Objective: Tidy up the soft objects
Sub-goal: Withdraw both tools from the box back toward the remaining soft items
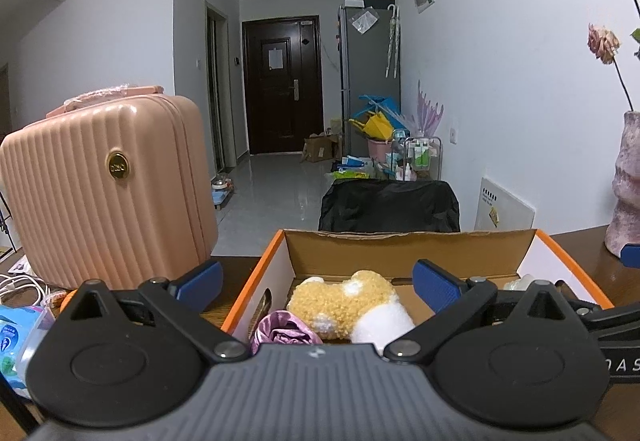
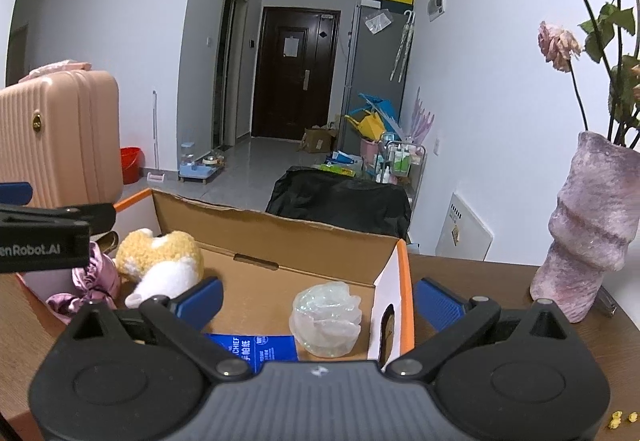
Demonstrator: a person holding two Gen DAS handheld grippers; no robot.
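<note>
Left wrist view: the left gripper [image 1: 318,287] hangs over the near left end of the cardboard box [image 1: 408,247], fingers wide apart and holding nothing.
Between the left fingers: the plush toy [image 1: 348,305], tan and white, lies on the box floor; the pink satin piece [image 1: 284,333] is bunched just below and toward the left finger.
Right wrist view: the right gripper [image 2: 318,299] straddles the box's right end wall [image 2: 394,305], fingers spread with nothing in them; its right finger is outside the box, above the table [image 2: 480,269].
Between the right fingers: a crumpled clear plastic bag [image 2: 326,319] sits just inside that wall, with a blue packet [image 2: 256,351] flat beside it near the left finger.
Pose: both tools point forward and roughly level, side by side.
Beyond the fingers: pink case [image 1: 104,185] off the left finger, vase [image 2: 588,225] off the right.
Step in hand, my reading: the soft things appear gathered in the box, so what remains is tidying or fetching another.
Doing it well: lower onto a bulky fold, close gently, and keep the right finger clear of the wall and vase.
</note>
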